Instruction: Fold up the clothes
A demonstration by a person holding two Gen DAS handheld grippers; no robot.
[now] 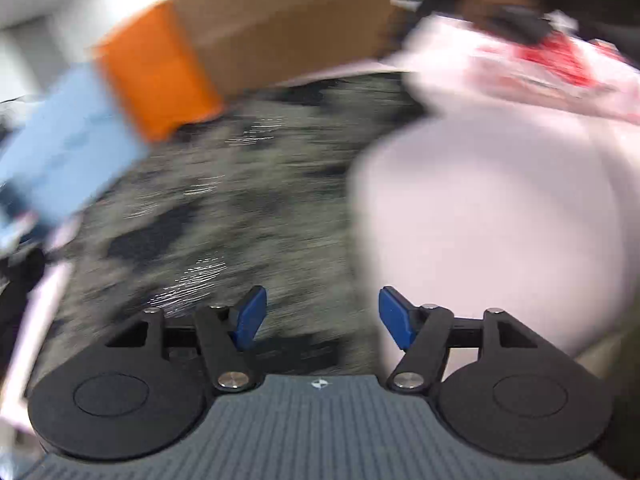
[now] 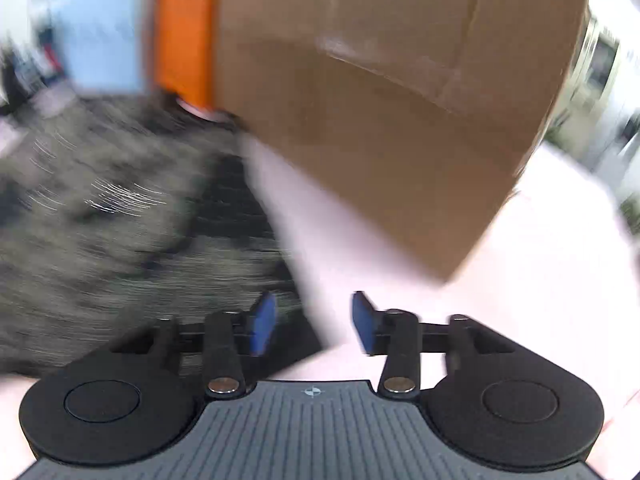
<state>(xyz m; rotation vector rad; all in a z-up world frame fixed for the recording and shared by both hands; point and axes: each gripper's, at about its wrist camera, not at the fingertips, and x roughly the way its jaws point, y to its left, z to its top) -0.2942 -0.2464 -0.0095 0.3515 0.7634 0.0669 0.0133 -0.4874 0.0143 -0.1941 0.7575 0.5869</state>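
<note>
- The pale pink garment lies on the right of the dark speckled surface. Both views are badly smeared, so I cannot tell whether it is folded or spread.
- My left gripper has its jaws apart, holding nothing, just left of the garment's near edge.
- My right gripper is also parted and empty, over the cloth's edge.
- A cardboard box stands at the far side, touching the garment; an orange block sits on its left.
- Risk, as I judge it: closing blind could pinch several layers or miss the hem, and pulling could drag cloth against the box.
</note>
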